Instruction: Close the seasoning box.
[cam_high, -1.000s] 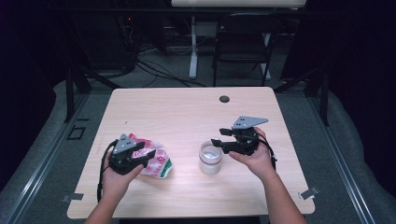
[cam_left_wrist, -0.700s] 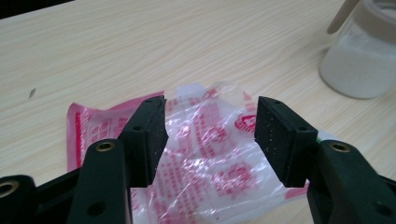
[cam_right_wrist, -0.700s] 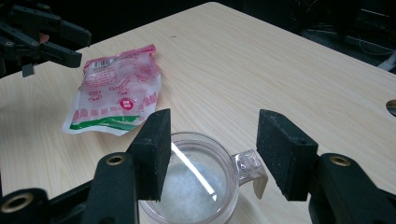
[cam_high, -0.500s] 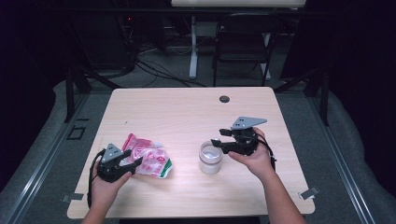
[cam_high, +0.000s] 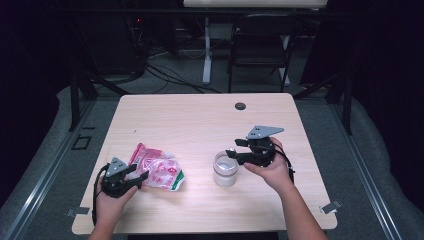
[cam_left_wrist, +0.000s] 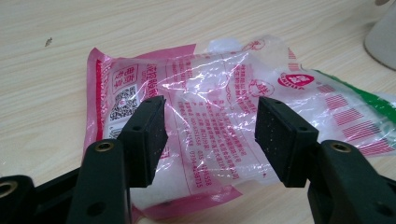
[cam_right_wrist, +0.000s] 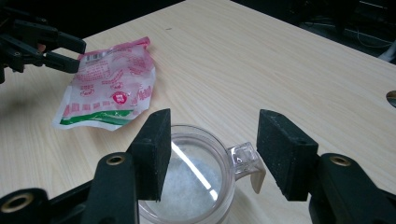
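Pink-printed clear bag (cam_left_wrist: 210, 135), green corner.

Packet (cam_high: 156, 171) left — cup (cam_high: 225, 169) right

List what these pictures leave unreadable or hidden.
- Red-and-clear plastic bag: its printed text is too small and glare-washed to read in the left gripper view; the fingers cover its near edge.
- Clear plastic cup holding white powder: its base is cut off by the right gripper view's bottom edge.
- Small dark disc on the wooden table: too small to identify.
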